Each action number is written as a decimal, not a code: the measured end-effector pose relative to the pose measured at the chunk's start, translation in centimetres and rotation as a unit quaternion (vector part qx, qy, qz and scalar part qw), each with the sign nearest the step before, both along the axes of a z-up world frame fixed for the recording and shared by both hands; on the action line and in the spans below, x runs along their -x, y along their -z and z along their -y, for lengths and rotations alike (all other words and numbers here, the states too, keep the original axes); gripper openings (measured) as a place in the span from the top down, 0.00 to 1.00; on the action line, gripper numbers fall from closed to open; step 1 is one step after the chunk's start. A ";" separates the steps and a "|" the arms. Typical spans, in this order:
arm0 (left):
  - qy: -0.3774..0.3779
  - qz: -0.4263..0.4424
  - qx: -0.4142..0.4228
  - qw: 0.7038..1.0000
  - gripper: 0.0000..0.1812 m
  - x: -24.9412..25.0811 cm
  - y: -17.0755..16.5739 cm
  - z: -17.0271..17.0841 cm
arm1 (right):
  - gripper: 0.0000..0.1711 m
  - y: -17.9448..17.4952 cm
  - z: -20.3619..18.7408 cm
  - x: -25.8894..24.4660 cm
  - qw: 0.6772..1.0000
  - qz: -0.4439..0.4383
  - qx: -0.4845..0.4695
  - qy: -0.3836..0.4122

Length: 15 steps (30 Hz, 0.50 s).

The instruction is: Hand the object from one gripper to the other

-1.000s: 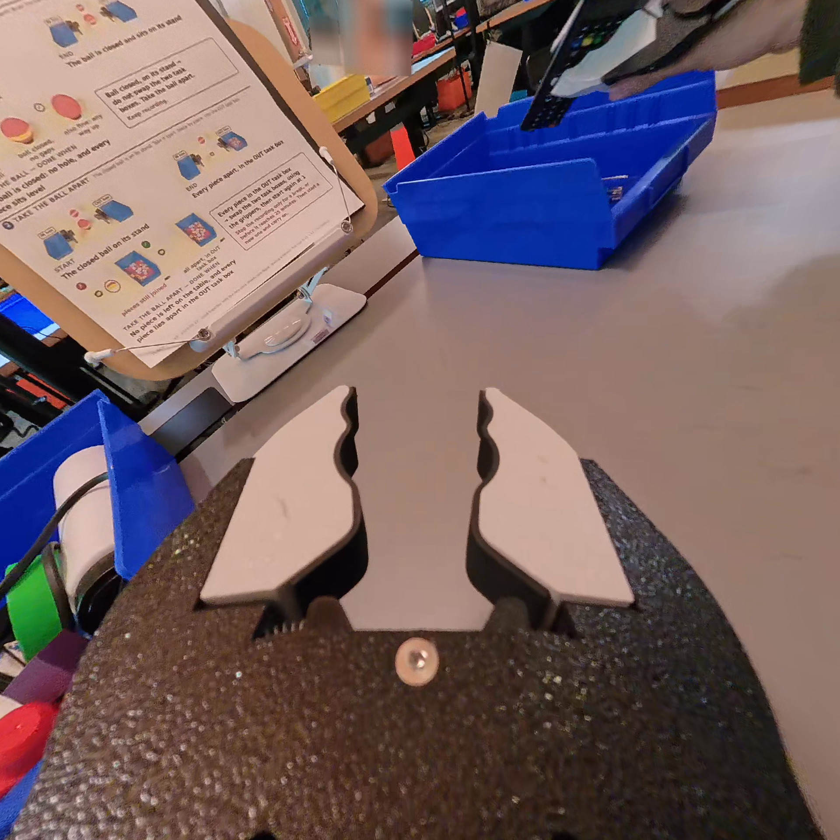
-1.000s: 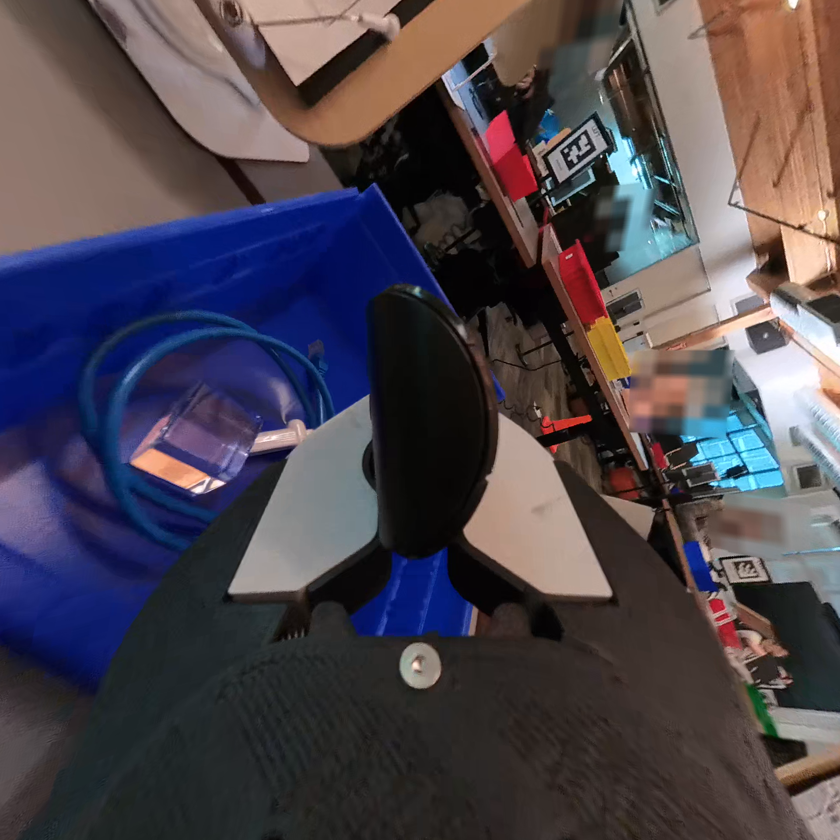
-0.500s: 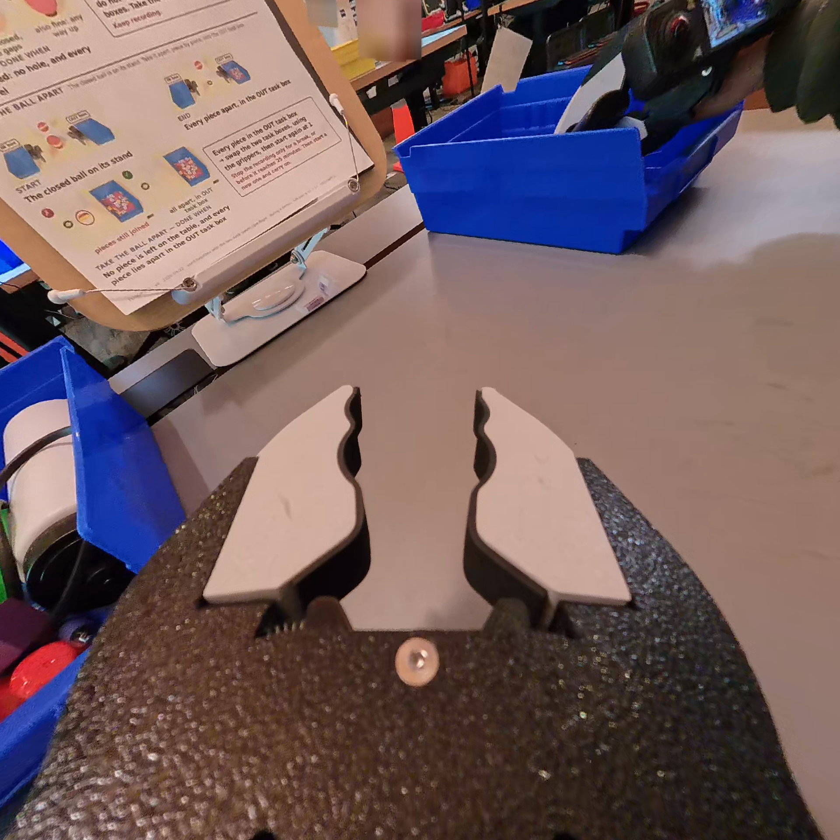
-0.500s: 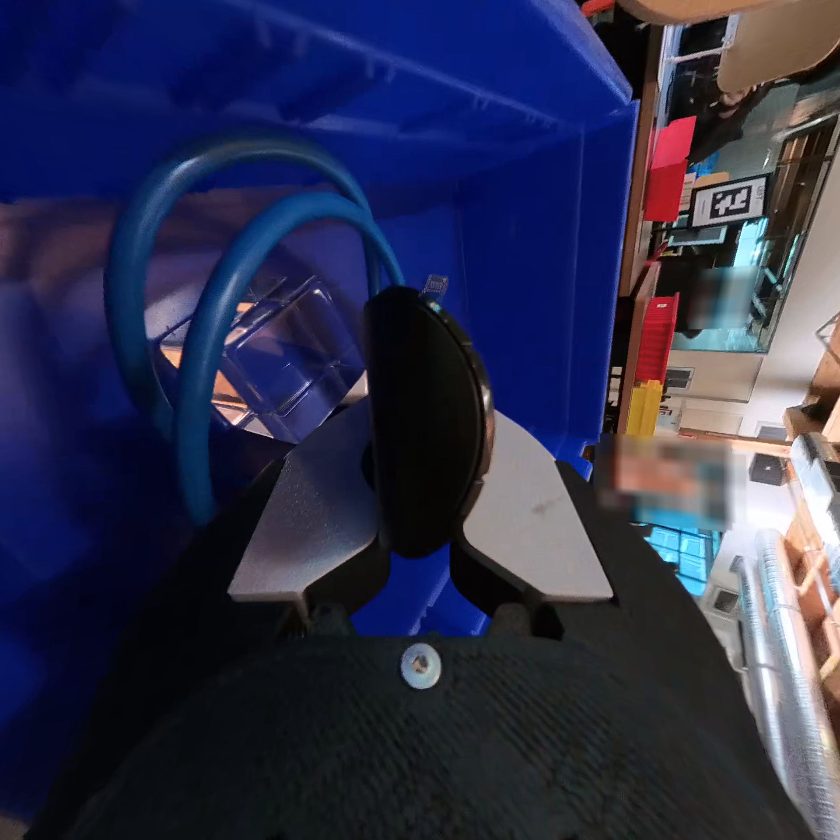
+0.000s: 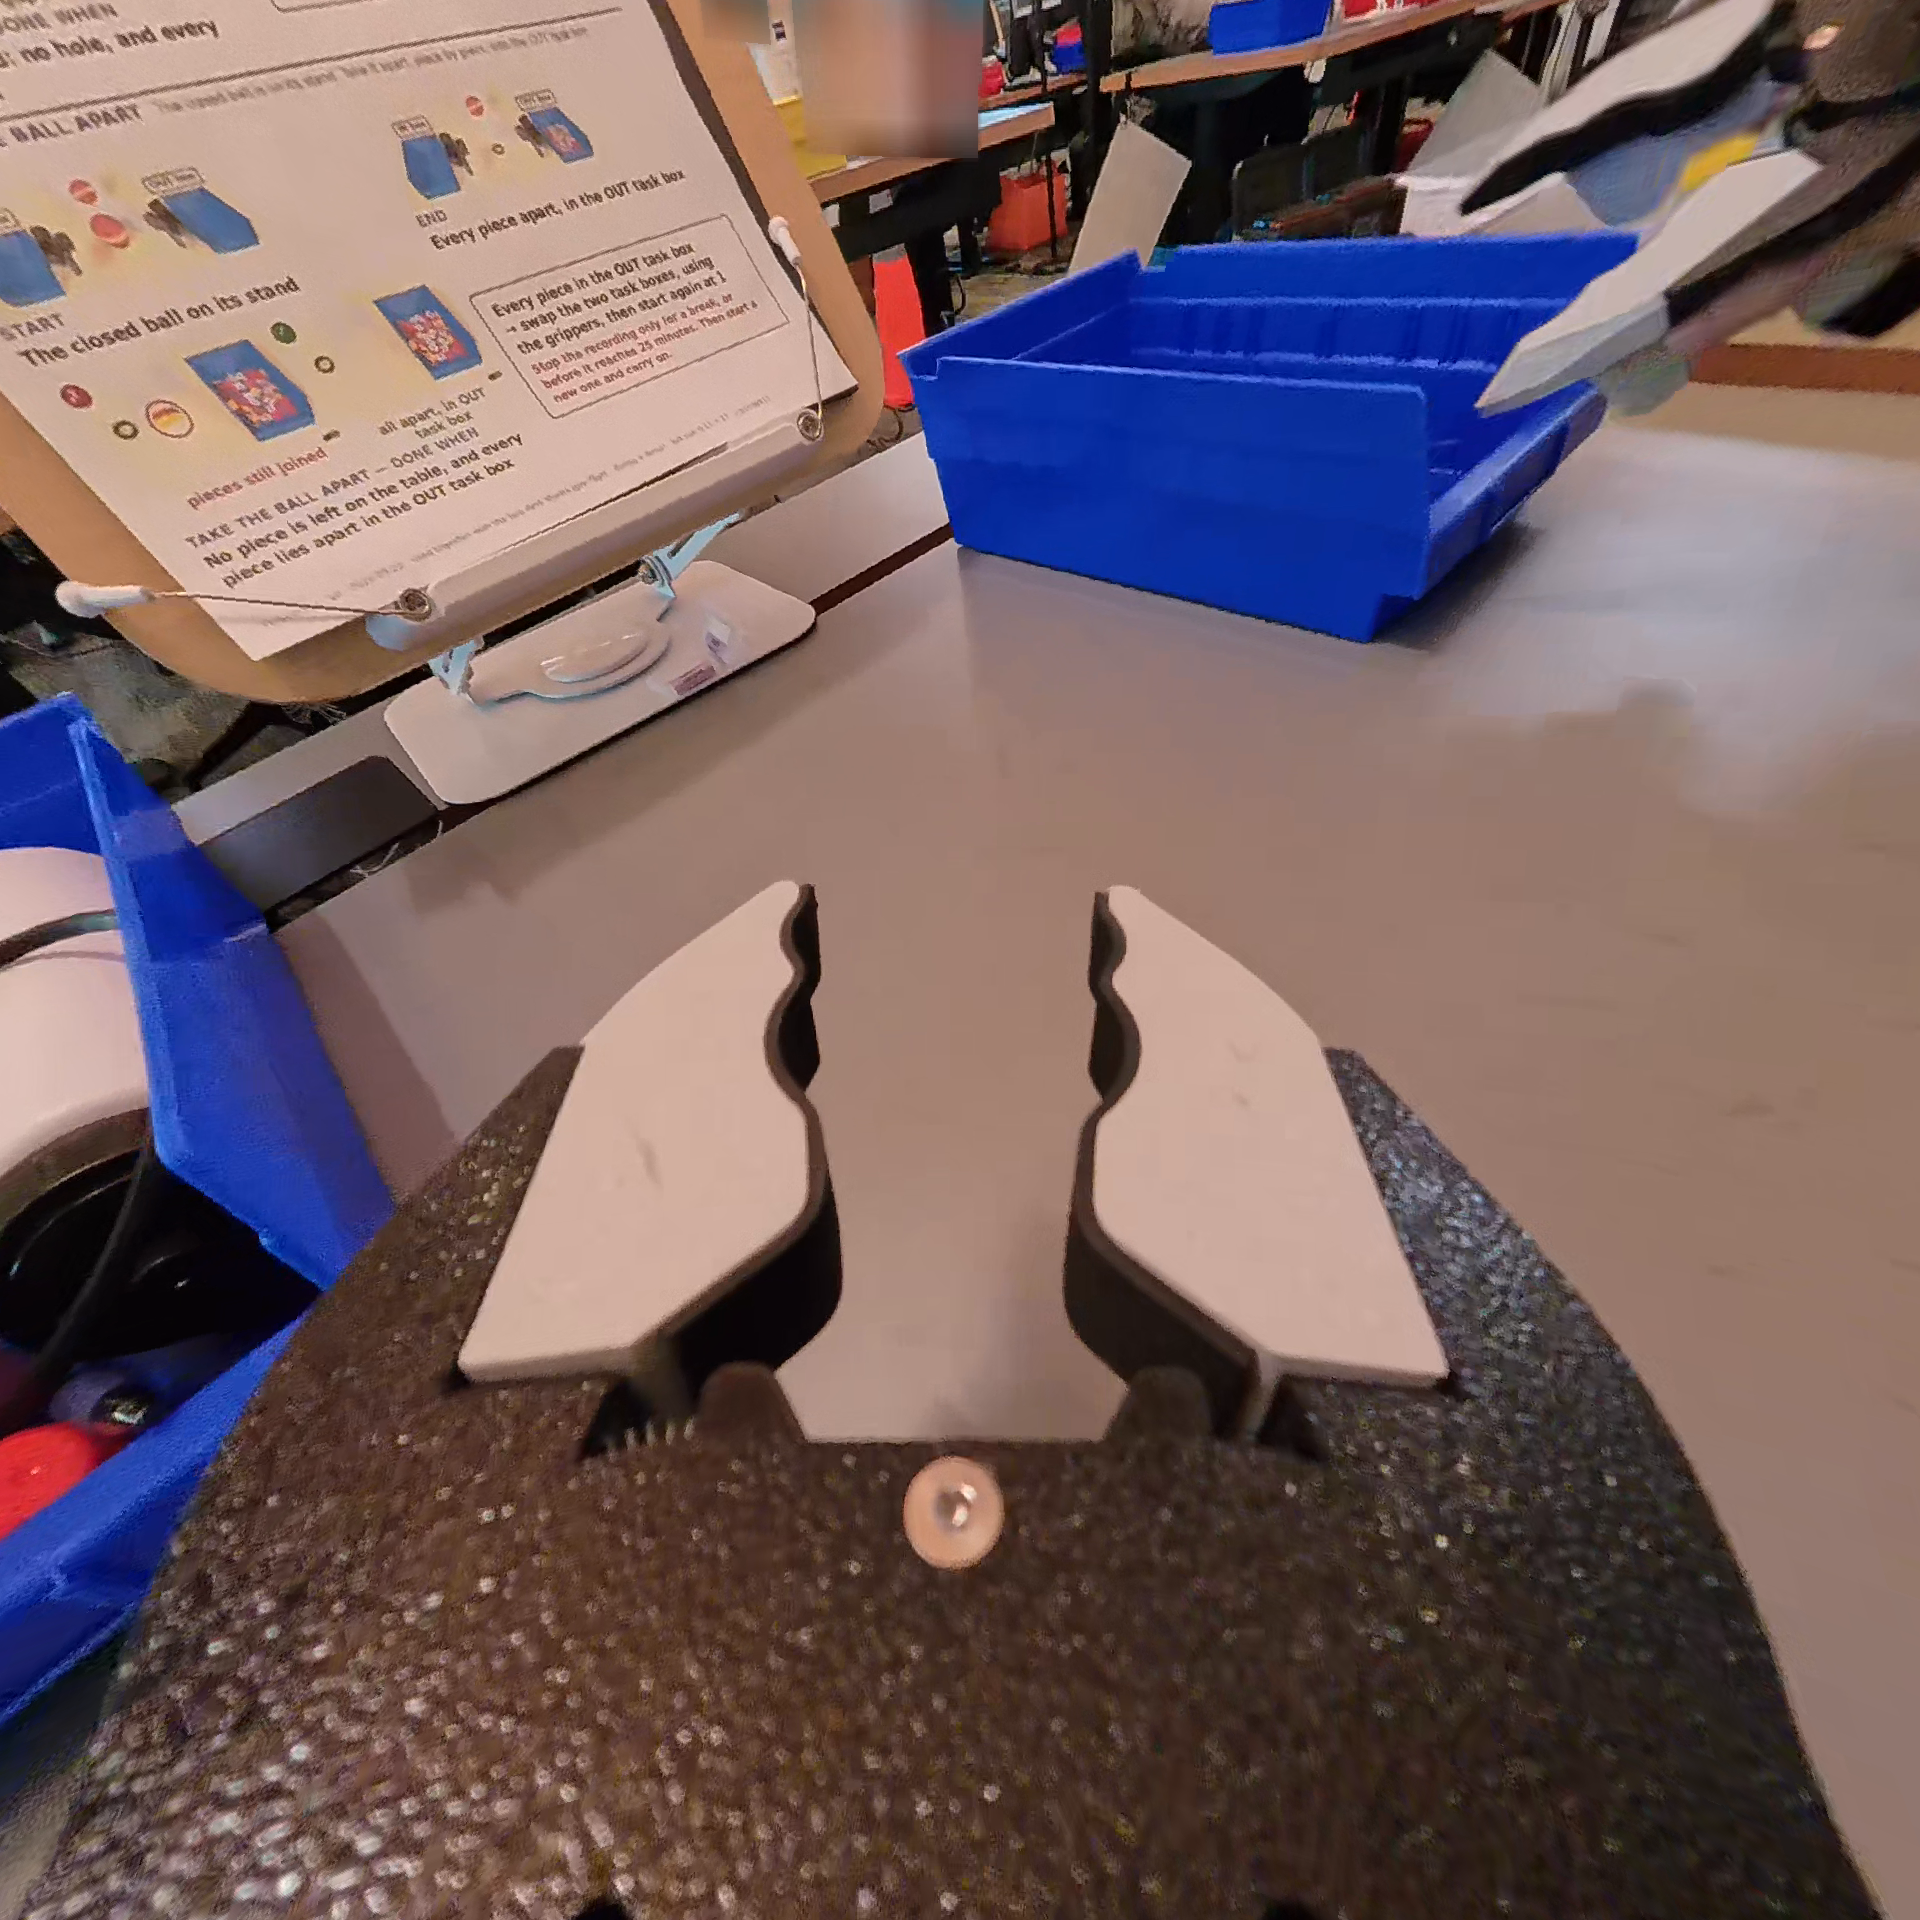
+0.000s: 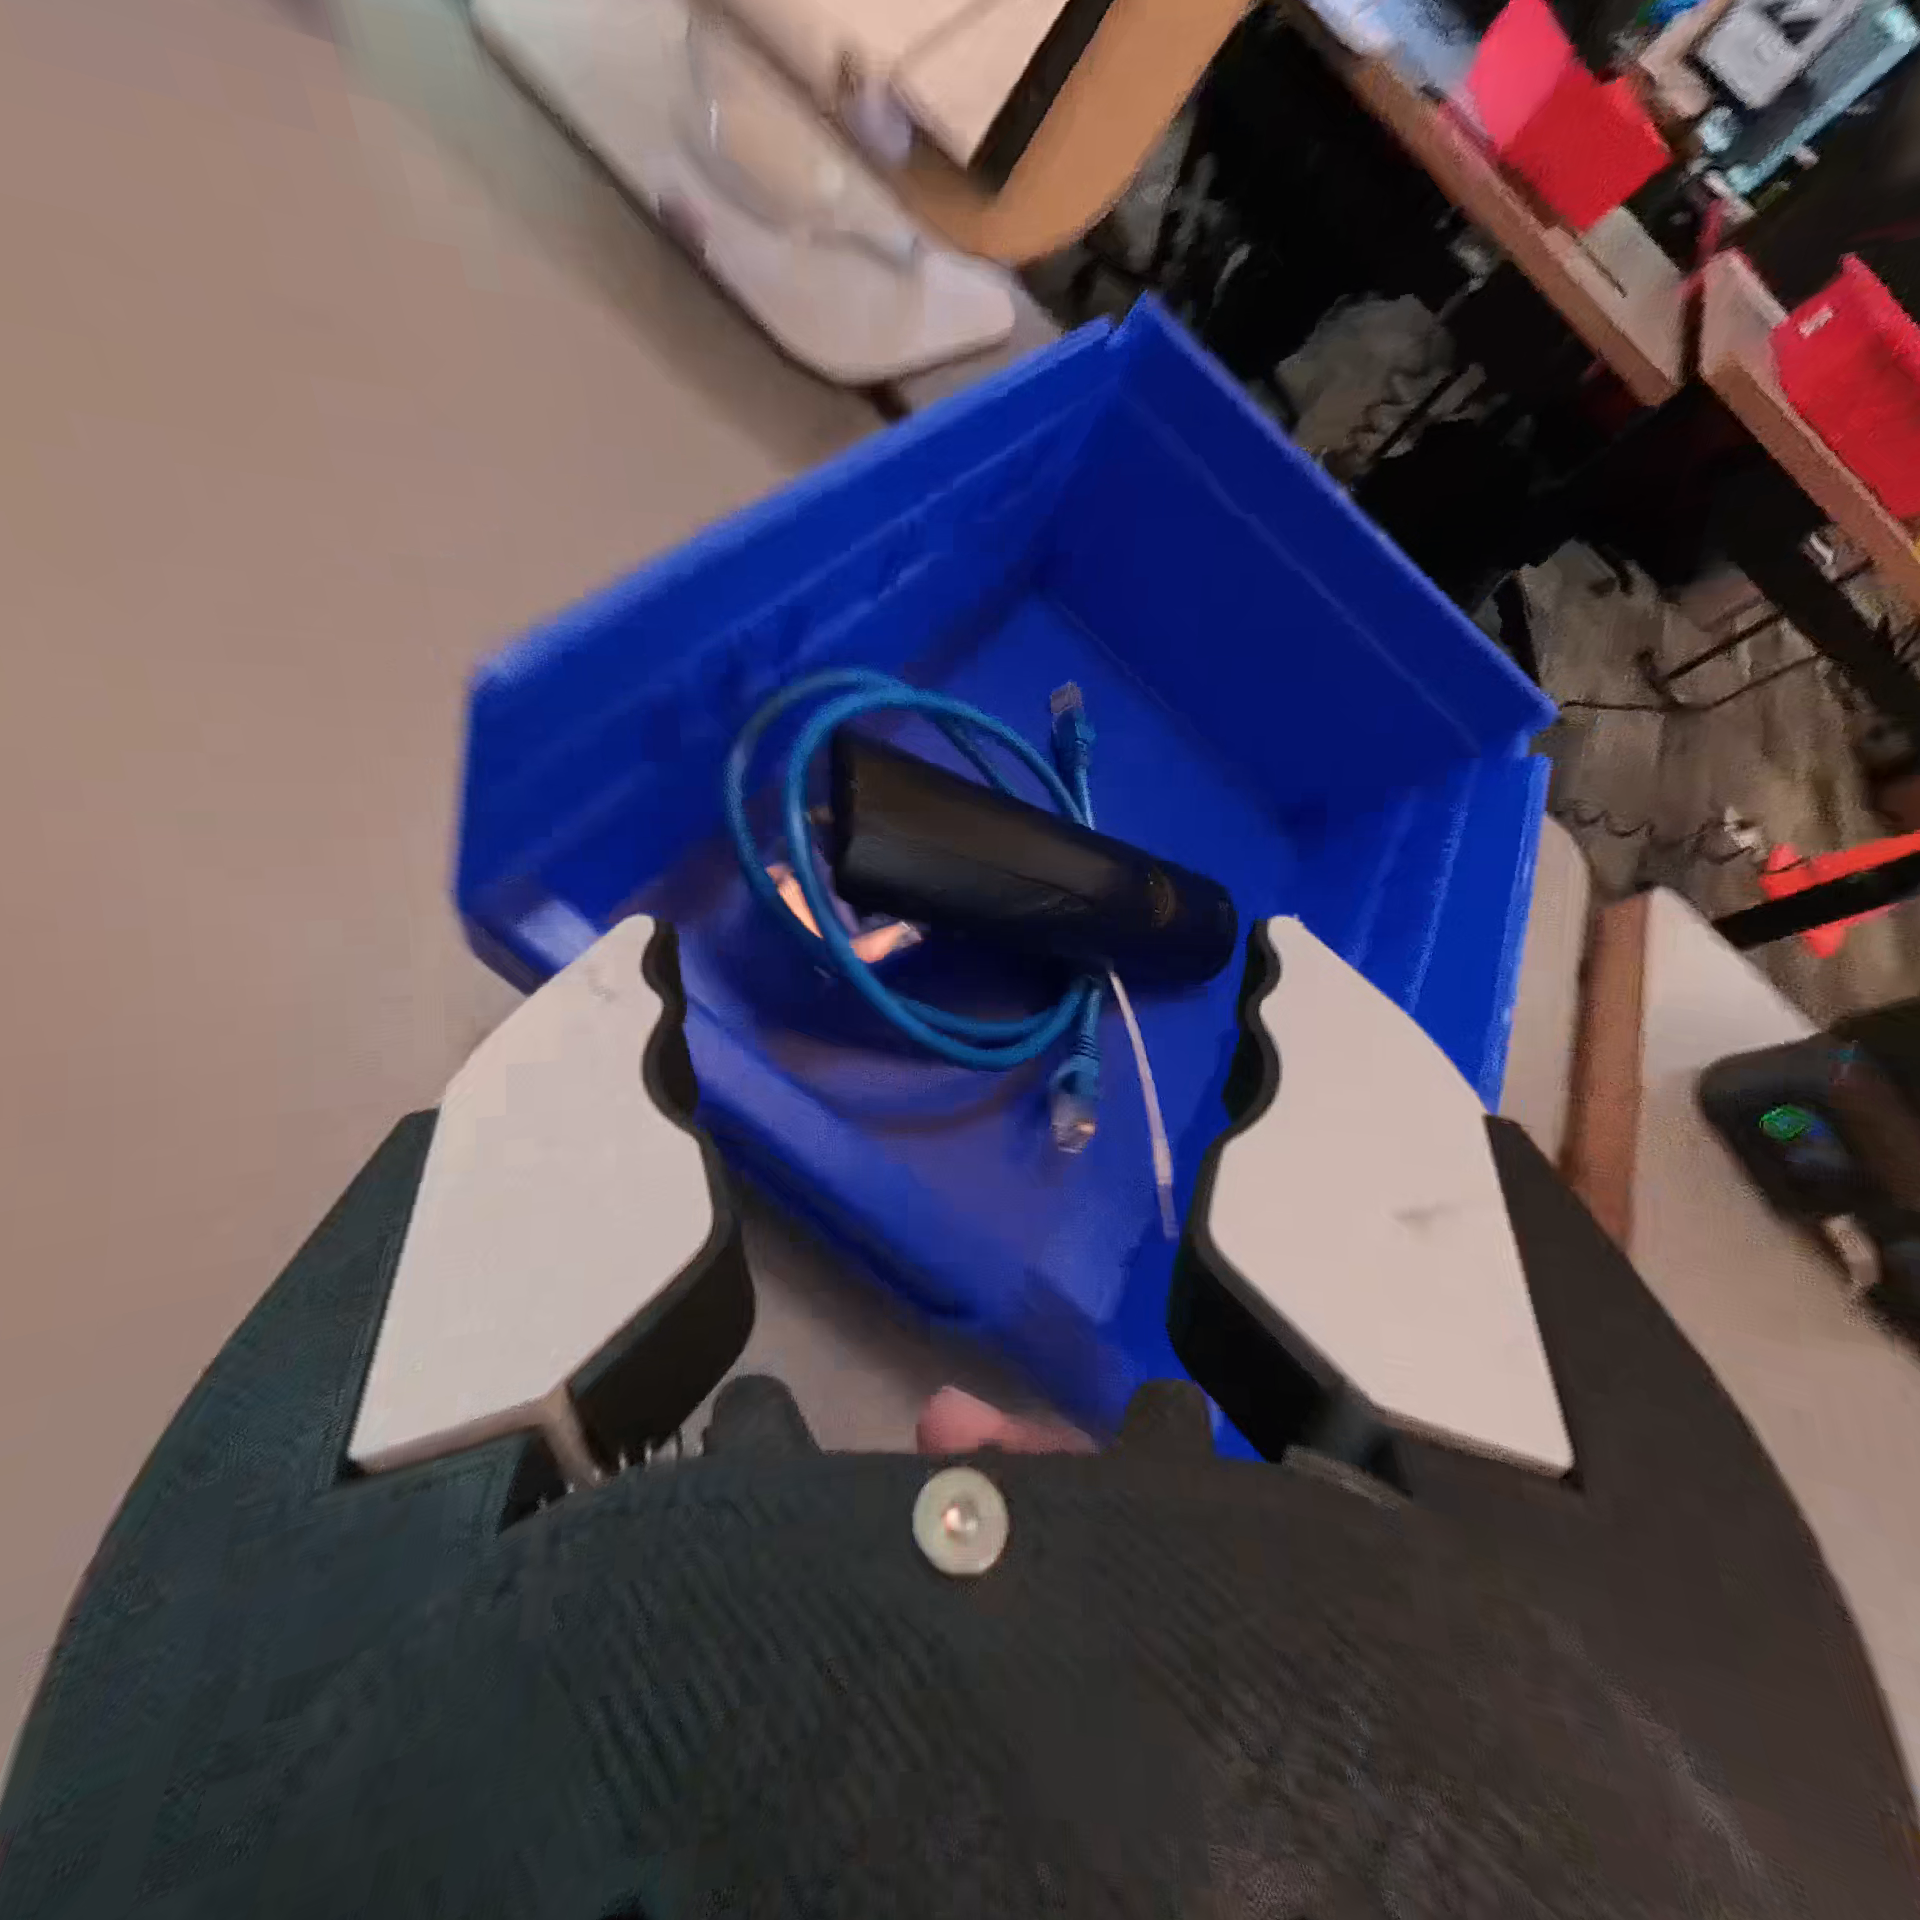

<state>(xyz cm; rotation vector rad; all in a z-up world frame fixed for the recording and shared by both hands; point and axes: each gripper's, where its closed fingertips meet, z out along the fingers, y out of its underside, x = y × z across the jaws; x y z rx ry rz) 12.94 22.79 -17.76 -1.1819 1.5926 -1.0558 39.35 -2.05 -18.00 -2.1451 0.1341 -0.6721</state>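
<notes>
A black remote control (image 6: 1023, 868) lies in the blue bin (image 6: 1299, 613) on top of a coiled blue network cable (image 6: 914, 997). My right gripper (image 6: 956, 956) is open and empty, held above the bin's near side; it also shows in the left wrist view (image 5: 1538, 281) at the upper right, jaws apart over the bin (image 5: 1195, 457). My left gripper (image 5: 951, 914) is open and empty, low over the grey table (image 5: 1351, 831), well short of the bin.
An instruction sheet on a wooden stand (image 5: 416, 312) stands at the table's back left. A second blue bin (image 5: 177, 1039) with a white roll and red pieces sits at the left. A white cable tie (image 6: 1148, 1101) lies in the far bin. Cluttered benches stand beyond the table.
My right gripper has opened and let go of the black remote, which now lies in the bin. The right gripper has pulled back and up. My left gripper has barely moved.
</notes>
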 end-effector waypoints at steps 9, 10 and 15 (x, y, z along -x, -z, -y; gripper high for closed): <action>-0.126 -0.041 -0.030 0.991 0.73 3.9 -4.3 -9.3 | 0.45 -7.1 -1.9 9.3 0.929 -0.130 -0.347 -0.014; -0.136 -0.062 -0.027 0.988 0.73 4.4 -4.3 -10.9 | 0.44 -6.9 -2.4 9.6 0.938 -0.119 -0.325 -0.017; -0.161 -0.221 -0.068 0.960 0.73 5.2 -1.6 -18.5 | 0.42 -7.5 -4.2 11.3 0.955 -0.080 -0.284 -0.044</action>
